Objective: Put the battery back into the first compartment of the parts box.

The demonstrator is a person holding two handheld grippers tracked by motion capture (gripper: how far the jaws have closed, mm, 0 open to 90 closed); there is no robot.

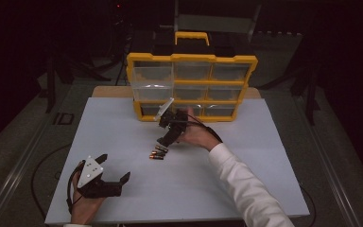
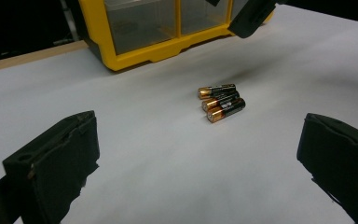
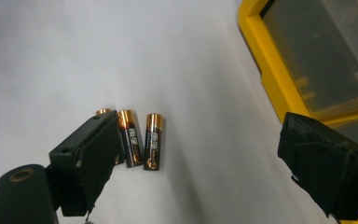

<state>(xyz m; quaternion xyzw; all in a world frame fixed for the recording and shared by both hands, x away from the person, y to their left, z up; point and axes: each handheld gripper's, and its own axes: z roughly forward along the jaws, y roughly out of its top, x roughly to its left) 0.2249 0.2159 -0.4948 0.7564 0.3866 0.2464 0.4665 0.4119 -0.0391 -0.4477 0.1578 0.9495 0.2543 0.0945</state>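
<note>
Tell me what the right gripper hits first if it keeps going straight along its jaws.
Probably the three black-and-copper batteries lying side by side on the white table; the right gripper, jaws open, points down at them. Its exact landing spot is hard to judge.

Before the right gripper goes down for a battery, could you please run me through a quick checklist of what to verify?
1. Right gripper jaws open and empty: ok, wide apart with nothing between them.
2. Batteries reachable: ok, three lie side by side on the white table, touching or nearly so.
3. Jaws centred on one battery: not ok, in the right gripper view one jaw covers the outermost battery.
4. Left gripper out of the way: ok, open, near the table's front edge.
5. Yellow organizer clear of the batteries: ok, it stands apart behind them.
6. A drawer open to receive: cannot tell.
</note>
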